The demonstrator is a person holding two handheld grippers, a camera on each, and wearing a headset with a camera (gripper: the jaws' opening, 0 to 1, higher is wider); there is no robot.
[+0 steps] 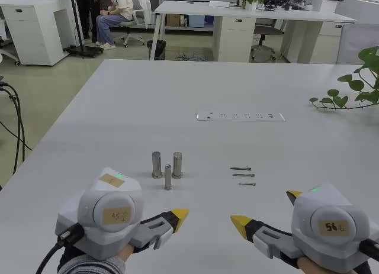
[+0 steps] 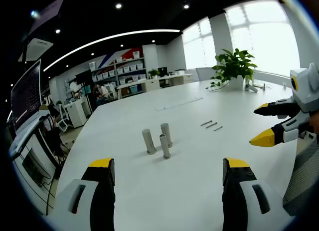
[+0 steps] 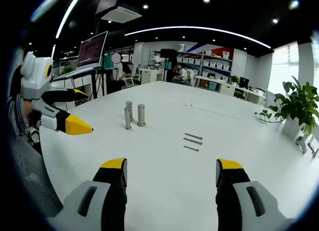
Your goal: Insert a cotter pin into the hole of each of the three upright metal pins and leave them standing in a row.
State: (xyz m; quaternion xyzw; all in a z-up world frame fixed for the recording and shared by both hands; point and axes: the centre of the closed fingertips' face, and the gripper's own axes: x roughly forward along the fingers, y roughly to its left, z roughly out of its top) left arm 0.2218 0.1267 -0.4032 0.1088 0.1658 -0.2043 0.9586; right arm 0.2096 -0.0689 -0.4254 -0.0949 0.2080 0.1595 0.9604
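Three upright metal pins (image 1: 167,169) stand in a tight cluster on the white table (image 1: 118,120), two behind and a shorter one in front. Three small cotter pins (image 1: 243,176) lie flat in a column to their right. My left gripper (image 1: 174,218) is held low at the near left and my right gripper (image 1: 266,209) at the near right. Both are open, hold nothing, and are well short of the parts. In the left gripper view the metal pins (image 2: 160,139) and cotter pins (image 2: 212,124) lie beyond the wide-spread jaws. In the right gripper view the cotter pins (image 3: 192,139) lie ahead and the metal pins (image 3: 133,115) further left.
A white power strip (image 1: 240,116) is set flat into the table beyond the parts. A leafy plant (image 1: 355,84) reaches in at the far right edge. Other desks and a seated person are across the room behind the table.
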